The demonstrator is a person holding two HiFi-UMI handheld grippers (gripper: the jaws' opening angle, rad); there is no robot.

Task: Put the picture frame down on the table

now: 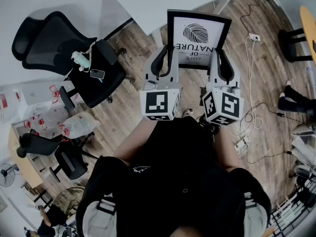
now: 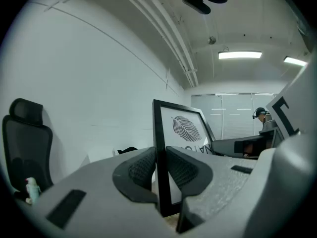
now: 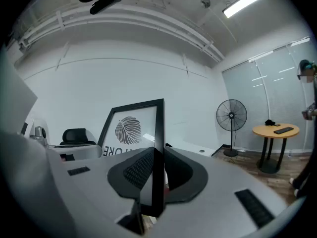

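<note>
A black picture frame (image 1: 198, 36) with a leaf print and lettering is held up in the air in front of me, over the wooden floor. My left gripper (image 1: 167, 58) is shut on its left edge, and the black frame edge (image 2: 159, 157) stands squeezed between the ribbed pads. My right gripper (image 1: 220, 59) is shut on the right edge, where the frame's side (image 3: 157, 152) runs upright between the jaws. The white table (image 1: 163, 4) lies beyond the frame, at the top of the head view.
Black office chairs (image 1: 74, 53) stand to the left, one with a phone and a bottle on its seat. Cables and a power strip (image 1: 243, 143) lie on the floor to the right. A standing fan (image 3: 231, 125) and a round side table (image 3: 275, 133) are at the far right.
</note>
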